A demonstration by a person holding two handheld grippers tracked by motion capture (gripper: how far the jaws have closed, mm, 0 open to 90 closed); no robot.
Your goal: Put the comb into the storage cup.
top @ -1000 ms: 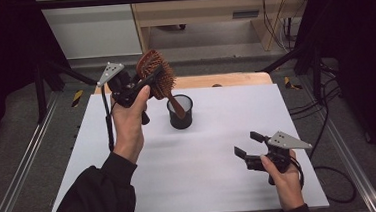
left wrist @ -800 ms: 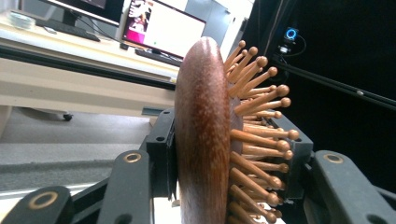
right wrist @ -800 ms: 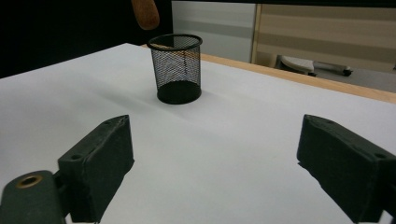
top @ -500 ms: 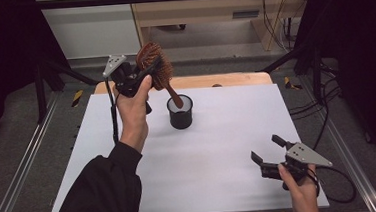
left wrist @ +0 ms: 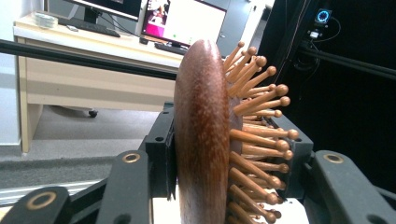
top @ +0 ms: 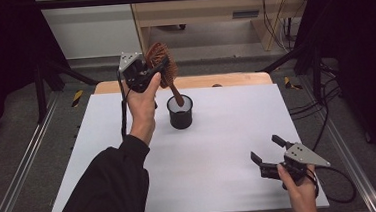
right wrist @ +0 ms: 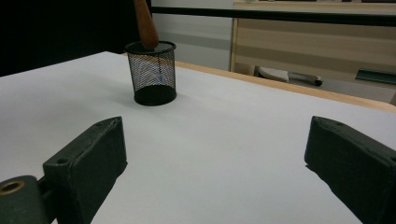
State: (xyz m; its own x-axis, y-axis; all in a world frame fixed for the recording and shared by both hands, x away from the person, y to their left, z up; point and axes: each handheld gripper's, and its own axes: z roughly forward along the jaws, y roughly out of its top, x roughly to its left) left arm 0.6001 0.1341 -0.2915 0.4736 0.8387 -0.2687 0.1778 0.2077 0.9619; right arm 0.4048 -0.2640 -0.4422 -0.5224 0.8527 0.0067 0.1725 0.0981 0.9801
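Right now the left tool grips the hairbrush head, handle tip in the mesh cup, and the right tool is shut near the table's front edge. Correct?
Not quite: the right tool is open, nothing between its jaws, as the right gripper view shows. The left tool does grip the hairbrush head, handle in the mesh cup.

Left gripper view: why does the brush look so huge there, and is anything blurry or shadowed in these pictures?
Left gripper view: the wooden hairbrush sits right at the lens, so it looms large and sharp, while the desk behind is soft. Right gripper view: the mesh cup casts only a faint shadow on the white table. High view: the table is evenly lit and the surroundings fall dark.
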